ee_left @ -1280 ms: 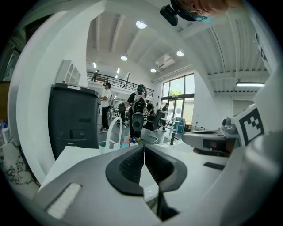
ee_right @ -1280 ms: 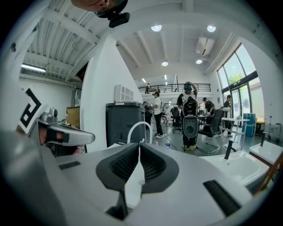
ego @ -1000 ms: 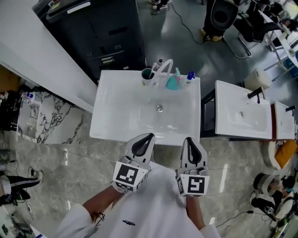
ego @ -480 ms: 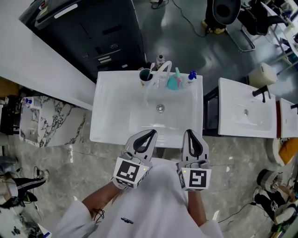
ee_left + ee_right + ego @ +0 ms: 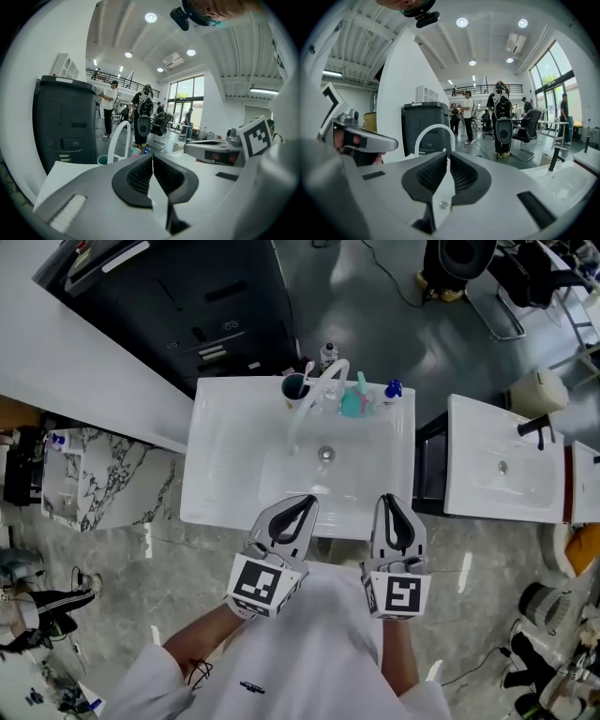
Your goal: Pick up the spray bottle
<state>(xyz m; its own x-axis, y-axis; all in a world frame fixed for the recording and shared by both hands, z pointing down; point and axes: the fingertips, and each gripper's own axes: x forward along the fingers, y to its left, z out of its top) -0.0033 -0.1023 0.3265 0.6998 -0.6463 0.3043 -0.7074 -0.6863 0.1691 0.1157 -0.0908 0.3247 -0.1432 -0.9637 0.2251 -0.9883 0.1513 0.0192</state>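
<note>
Both grippers hang side by side at lower centre of the head view, over the near rim of the white sink [image 5: 211,474]. The left gripper [image 5: 307,502] has its jaws pressed together with nothing between them, and so has the right gripper [image 5: 386,499]. The spray bottle [image 5: 391,390], which I take to be the small blue-topped one, stands at upper centre on the sink's back rim. It is just right of a teal bottle [image 5: 351,406] and the arched white tap [image 5: 330,374], well apart from both grippers.
</note>
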